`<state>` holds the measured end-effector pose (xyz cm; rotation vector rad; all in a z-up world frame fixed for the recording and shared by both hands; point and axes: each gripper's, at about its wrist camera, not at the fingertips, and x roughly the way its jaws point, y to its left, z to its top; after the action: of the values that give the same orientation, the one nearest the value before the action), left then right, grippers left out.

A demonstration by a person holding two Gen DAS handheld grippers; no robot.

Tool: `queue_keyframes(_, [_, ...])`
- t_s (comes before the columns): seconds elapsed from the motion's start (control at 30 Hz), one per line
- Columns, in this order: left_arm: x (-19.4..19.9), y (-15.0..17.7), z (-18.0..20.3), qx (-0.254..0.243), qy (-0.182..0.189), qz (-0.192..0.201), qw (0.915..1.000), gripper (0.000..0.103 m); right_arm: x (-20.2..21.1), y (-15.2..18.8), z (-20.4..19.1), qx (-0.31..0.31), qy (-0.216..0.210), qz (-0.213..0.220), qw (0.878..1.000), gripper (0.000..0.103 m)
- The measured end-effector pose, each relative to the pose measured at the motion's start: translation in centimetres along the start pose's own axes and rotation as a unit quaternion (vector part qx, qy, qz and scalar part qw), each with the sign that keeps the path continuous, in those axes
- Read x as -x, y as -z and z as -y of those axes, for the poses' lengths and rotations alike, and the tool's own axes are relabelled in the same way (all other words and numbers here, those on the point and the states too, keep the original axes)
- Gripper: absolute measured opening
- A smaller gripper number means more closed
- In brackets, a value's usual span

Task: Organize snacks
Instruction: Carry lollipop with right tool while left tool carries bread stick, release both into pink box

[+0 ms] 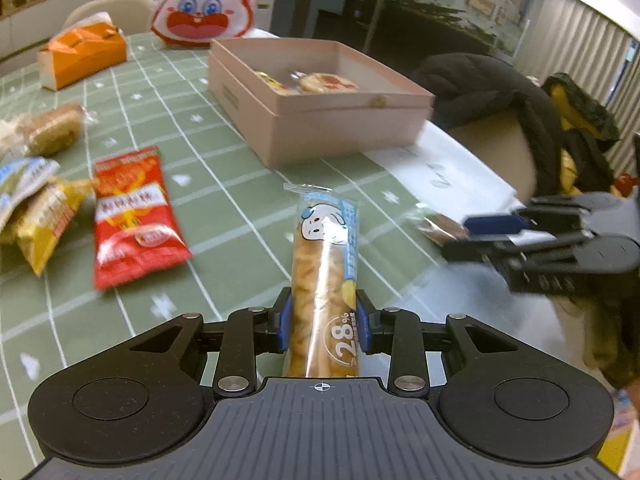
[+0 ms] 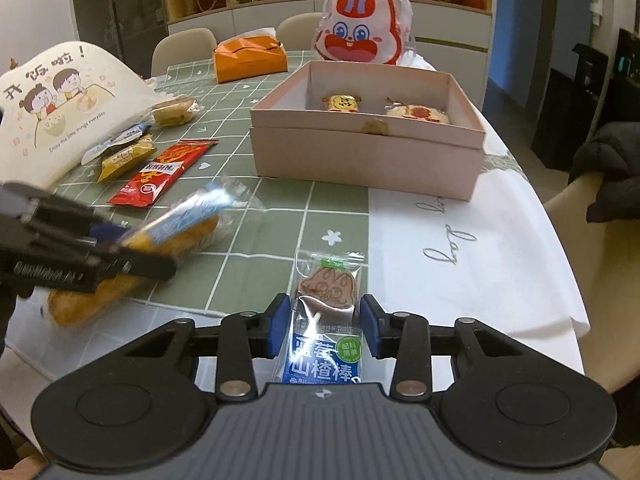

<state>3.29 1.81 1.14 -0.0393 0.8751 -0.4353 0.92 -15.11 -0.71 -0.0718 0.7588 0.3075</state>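
Note:
My left gripper (image 1: 322, 312) is shut on a long bread stick pack (image 1: 320, 264) with a blue cartoon wrapper, held above the green checked tablecloth. In the right wrist view the same pack (image 2: 188, 224) is blurred at the left, in the left gripper (image 2: 132, 248). My right gripper (image 2: 324, 320) is shut on a small clear-and-blue pack with a brown rabbit-shaped sweet (image 2: 326, 292). It shows at the right of the left wrist view as the right gripper (image 1: 460, 236). An open pink box (image 2: 360, 156) stands ahead with two wrapped snacks (image 2: 342, 103) inside.
Loose on the cloth lie a red packet (image 1: 132, 220), a yellow packet (image 1: 44, 212) and a wrapped bun (image 1: 52, 128). An orange tissue box (image 1: 80, 56) and a rabbit-face bag (image 1: 204, 4) stand at the back. A white cartoon bag (image 2: 48, 108) is left, a chair with a dark jacket (image 1: 500, 96) right.

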Motion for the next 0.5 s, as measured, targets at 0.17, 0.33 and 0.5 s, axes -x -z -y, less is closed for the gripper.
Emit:
queue_keyframes(0.17, [3.6, -0.8, 1.7, -0.008, 0.031, 0.059, 0.9978, 0.035, 2.2, -0.4, 0.8, -0.009, 0.000, 0.025, 1.000, 0.022])
queue_keyframes(0.33, [8.7, -5.8, 3.0, -0.023, 0.038, 0.184, 0.9819, 0.035, 7.1, -4.2, 2.4, -0.026, -0.019, 0.095, 0.995, 0.015])
queue_keyframes(0.5, [8.1, -7.6, 1.6, 0.014, 0.035, 0.187, 0.9817, 0.035, 8.4, -6.6, 4.0, -0.022, -0.021, 0.105, 0.994, 0.028])
